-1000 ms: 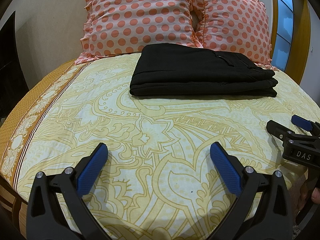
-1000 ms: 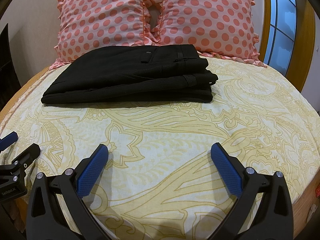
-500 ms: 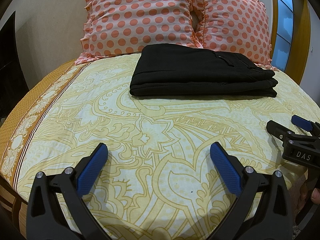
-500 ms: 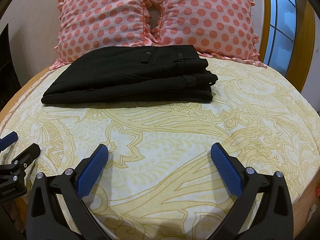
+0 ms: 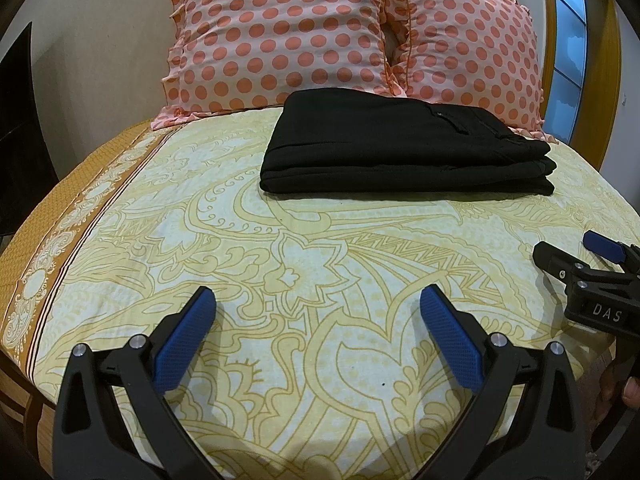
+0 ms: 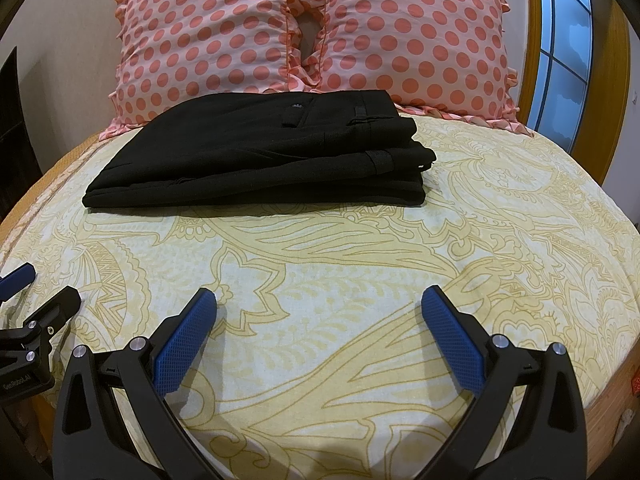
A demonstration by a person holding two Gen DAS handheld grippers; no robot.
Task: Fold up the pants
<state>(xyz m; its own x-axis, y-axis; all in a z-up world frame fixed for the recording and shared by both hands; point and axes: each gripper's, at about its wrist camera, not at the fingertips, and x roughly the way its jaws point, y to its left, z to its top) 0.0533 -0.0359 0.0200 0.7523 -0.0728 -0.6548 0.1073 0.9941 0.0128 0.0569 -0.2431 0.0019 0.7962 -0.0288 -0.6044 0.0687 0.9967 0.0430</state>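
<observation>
Black pants (image 5: 404, 148) lie folded in a flat stack on the bed, just in front of the pillows; they also show in the right wrist view (image 6: 264, 152). My left gripper (image 5: 318, 300) is open and empty, held low over the near part of the bed, well short of the pants. My right gripper (image 6: 320, 300) is open and empty too, beside the left one and equally far from the pants. Each gripper shows at the edge of the other's view: the right gripper (image 5: 576, 248) and the left gripper (image 6: 36, 288).
The bed has a yellow patterned sheet (image 5: 320, 264) with an orange border on the left (image 5: 48, 248). Two pink polka-dot pillows (image 6: 312, 28) stand against the wall behind the pants. A window in a wooden frame (image 6: 568, 52) is at the right.
</observation>
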